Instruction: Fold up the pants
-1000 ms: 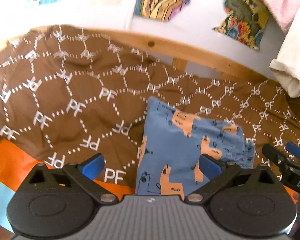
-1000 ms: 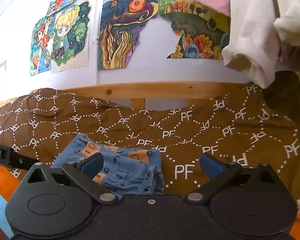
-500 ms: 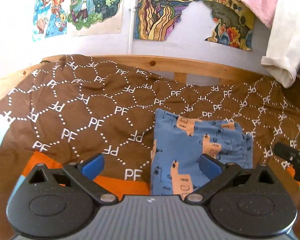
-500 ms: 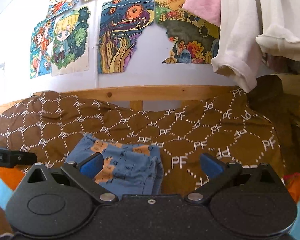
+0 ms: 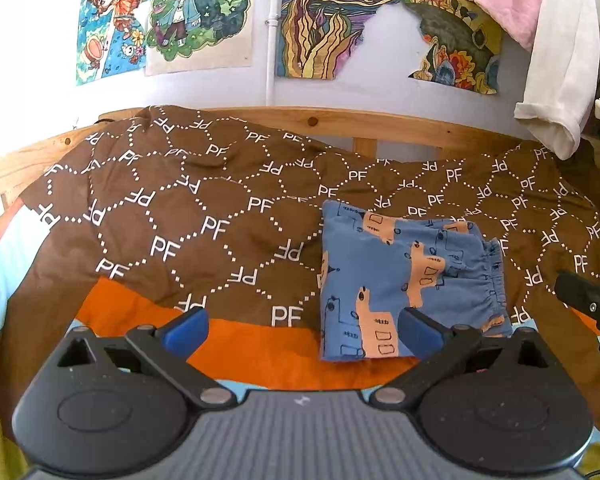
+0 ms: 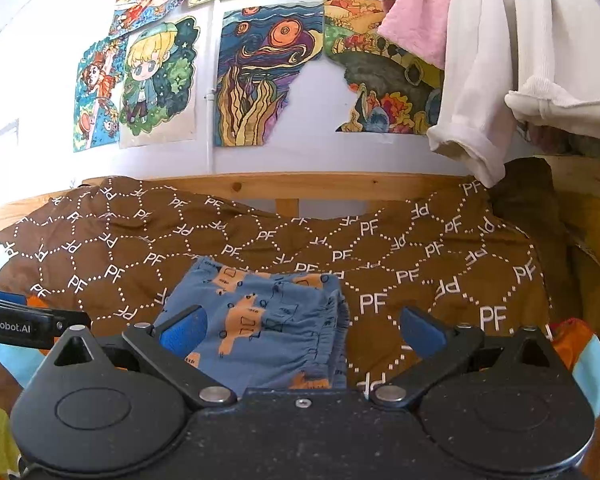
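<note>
The blue pants (image 5: 400, 280) with orange animal prints lie folded into a compact rectangle on the brown "PF" blanket (image 5: 204, 216), elastic waistband to the right. My left gripper (image 5: 302, 330) is open and empty, held back from the pants, its right finger in front of their near edge. The right gripper (image 6: 302, 332) is open too, nothing between its fingers, hovering short of the pants (image 6: 260, 320). The right gripper's tip (image 5: 588, 300) shows at the right edge of the left wrist view; the left gripper's side (image 6: 28, 324) shows at the left of the right wrist view.
A wooden bed rail (image 5: 380, 124) runs behind the blanket under a wall of colourful drawings (image 6: 260, 76). White and pink garments (image 6: 496, 80) hang at the upper right. An orange and light-blue cover (image 5: 236, 348) shows under the blanket's near edge.
Both grippers have pulled back and up from the folded pants, so more of the bed and wall is in view. Both stay open. The pants have not moved.
</note>
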Available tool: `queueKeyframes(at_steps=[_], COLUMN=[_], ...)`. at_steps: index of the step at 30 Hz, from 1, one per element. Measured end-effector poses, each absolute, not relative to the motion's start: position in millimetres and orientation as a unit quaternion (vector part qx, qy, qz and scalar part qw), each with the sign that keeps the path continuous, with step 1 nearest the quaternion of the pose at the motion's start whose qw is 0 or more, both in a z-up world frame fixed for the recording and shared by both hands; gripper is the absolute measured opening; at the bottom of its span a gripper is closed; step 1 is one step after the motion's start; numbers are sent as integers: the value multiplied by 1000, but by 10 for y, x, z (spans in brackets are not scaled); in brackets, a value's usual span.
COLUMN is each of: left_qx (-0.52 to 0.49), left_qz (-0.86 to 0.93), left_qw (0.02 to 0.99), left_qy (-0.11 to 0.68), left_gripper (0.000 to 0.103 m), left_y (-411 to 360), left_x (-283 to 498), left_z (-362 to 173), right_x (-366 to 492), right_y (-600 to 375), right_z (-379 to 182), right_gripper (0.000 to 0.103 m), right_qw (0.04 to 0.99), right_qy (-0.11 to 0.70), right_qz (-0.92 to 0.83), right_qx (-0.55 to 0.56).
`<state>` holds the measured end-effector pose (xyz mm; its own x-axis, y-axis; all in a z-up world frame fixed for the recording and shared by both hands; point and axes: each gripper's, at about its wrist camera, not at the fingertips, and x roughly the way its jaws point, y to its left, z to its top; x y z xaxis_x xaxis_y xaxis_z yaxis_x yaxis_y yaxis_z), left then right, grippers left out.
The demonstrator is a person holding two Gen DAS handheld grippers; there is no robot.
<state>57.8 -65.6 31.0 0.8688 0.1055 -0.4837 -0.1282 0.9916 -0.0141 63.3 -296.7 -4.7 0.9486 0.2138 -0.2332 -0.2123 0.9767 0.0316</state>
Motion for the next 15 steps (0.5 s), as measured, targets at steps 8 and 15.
queueKeyframes(at_steps=[8, 15], left_qx=[-9, -14], left_qz=[51, 47], left_qw=[967, 957], left_qy=[251, 285], left_gripper=[103, 103], left_y=[-625, -600], left_x=[448, 474], left_z=[115, -62], right_x=[468, 526], right_y=[-2901, -2882], right_z=[-122, -245], right_gripper=[102, 102], right_qw=[984, 975], right_qy=[153, 200], right_qz=[96, 92], right_qx=[3, 8])
